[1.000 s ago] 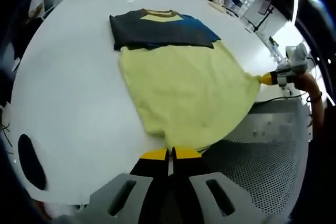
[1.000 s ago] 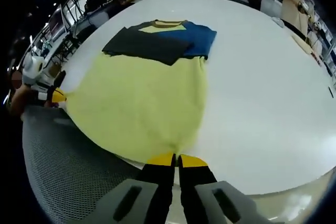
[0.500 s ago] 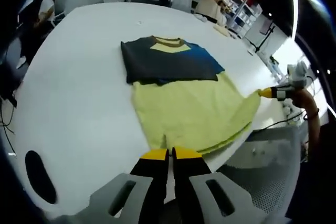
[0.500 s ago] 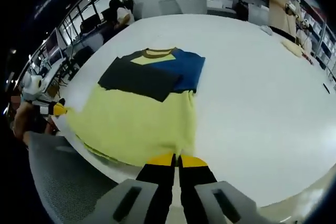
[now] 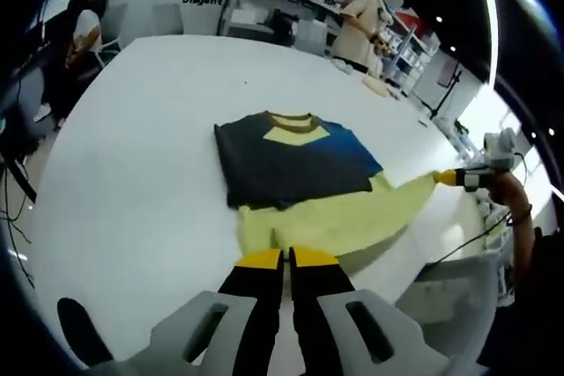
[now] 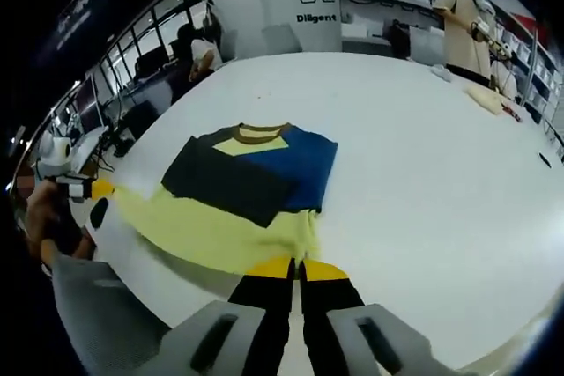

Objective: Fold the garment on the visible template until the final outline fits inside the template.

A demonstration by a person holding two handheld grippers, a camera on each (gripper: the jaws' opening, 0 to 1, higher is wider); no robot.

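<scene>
Gripping the yellow hem at two corners, the left gripper (image 5: 283, 259) and right gripper (image 6: 296, 267) each have their jaws pinched together on the garment (image 5: 300, 160), which lies on the white table (image 5: 132, 156). Its dark and blue sleeves are already folded in over the chest near the collar (image 6: 258, 133). By my judgement the bottom-up fold toward that collar remains; no template outline is discernible.

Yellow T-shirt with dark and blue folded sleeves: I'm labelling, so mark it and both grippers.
yellow T-shirt (image 5: 330, 217), left gripper view, yellow body.
left gripper (image 5: 287, 257), left gripper view, between tips.
right gripper (image 6: 296, 267), right gripper view, between tips.
</scene>
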